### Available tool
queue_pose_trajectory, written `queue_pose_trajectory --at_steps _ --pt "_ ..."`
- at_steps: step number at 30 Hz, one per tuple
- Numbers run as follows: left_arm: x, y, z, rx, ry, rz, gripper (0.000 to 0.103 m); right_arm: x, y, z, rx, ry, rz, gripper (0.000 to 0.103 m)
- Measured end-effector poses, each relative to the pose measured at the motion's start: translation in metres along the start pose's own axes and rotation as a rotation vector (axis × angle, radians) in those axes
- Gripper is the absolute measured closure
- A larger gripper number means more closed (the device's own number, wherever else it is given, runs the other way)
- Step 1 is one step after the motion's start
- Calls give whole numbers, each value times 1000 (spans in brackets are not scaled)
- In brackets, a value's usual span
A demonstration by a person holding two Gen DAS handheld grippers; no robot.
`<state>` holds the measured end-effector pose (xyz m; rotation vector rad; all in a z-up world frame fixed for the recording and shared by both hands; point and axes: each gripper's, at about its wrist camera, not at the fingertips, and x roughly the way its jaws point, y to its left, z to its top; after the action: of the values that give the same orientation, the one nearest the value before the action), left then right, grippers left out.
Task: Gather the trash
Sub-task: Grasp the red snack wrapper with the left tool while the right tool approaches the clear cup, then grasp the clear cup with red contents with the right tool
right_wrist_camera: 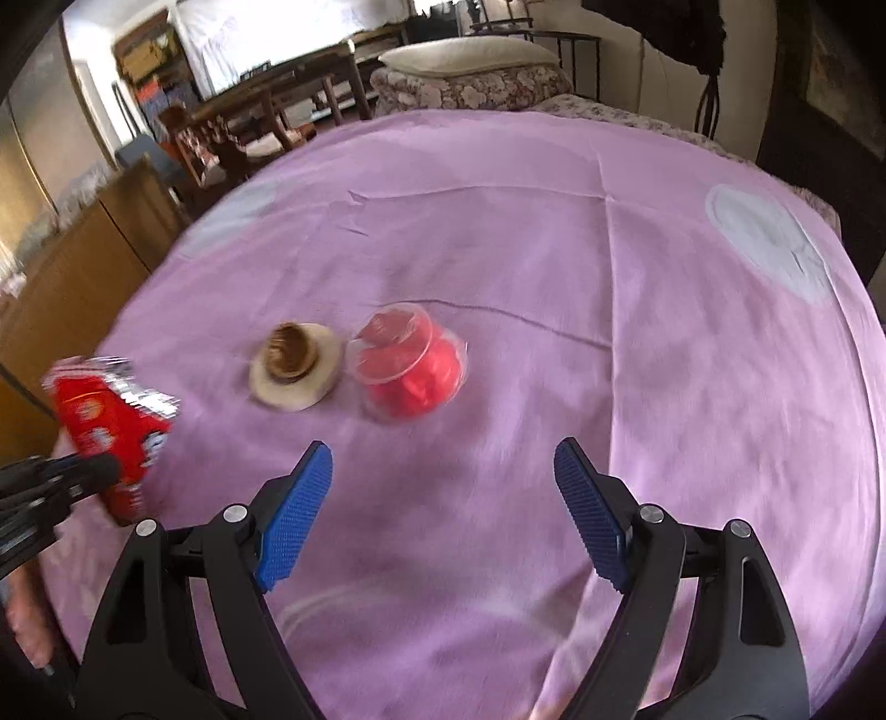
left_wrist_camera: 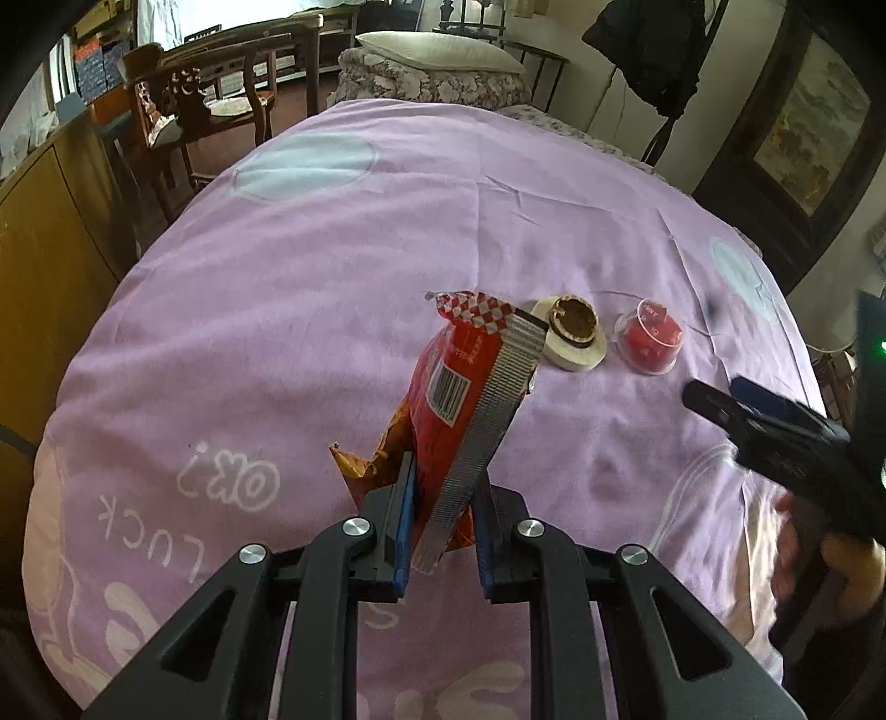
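Item, left: my left gripper has its jaws closed narrow on a red snack wrapper, which stands up from between the blue pads and is lifted clear of the bed. The wrapper has a silver crimped edge, a barcode on its side and a checkered top; crumpled orange-gold foil shows at its lower left.

Item, right: my right gripper has its jaws spread wide with nothing between them, hovering over the purple bedspread. That view is motion-blurred.

Item, on the bedspread: a round cream-coloured disc with a brown centre, lying flat. What it is I cannot tell.

Item, just beside the disc, on its right: a small clear plastic cup with red contents, tipped on its side. Both lie ahead of my right jaws and beyond the held wrapper.

Item, background: a pillow on a floral folded quilt at the bed's far end, and wooden chairs to the left.
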<state>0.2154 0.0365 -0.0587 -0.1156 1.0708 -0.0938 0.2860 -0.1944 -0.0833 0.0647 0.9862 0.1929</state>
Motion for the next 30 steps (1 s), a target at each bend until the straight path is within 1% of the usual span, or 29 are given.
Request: queue_pose_trajectory --at_steps 8,11,13,15,22,30 --pt "5 2 0 -6 8 -6 84 35 15 20 -93 22 -52 24" --pt "5 3 0 -7 8 -9 84 37 22 25 -119 19 -67 32" --pt "4 3 -1 -10 8 -11 84 41 26 29 -136 24 -68 44" --pt "4 3 -1 -9 8 -10 84 41 25 30 -135 25 -67 49" --pt "1 2 -3 -9 8 -18 84 20 18 21 -104 4 -52 49" --pt "-21 -4 -16 -2 -7 -40 84 -22 14 -10 -63 -8 -11 49"
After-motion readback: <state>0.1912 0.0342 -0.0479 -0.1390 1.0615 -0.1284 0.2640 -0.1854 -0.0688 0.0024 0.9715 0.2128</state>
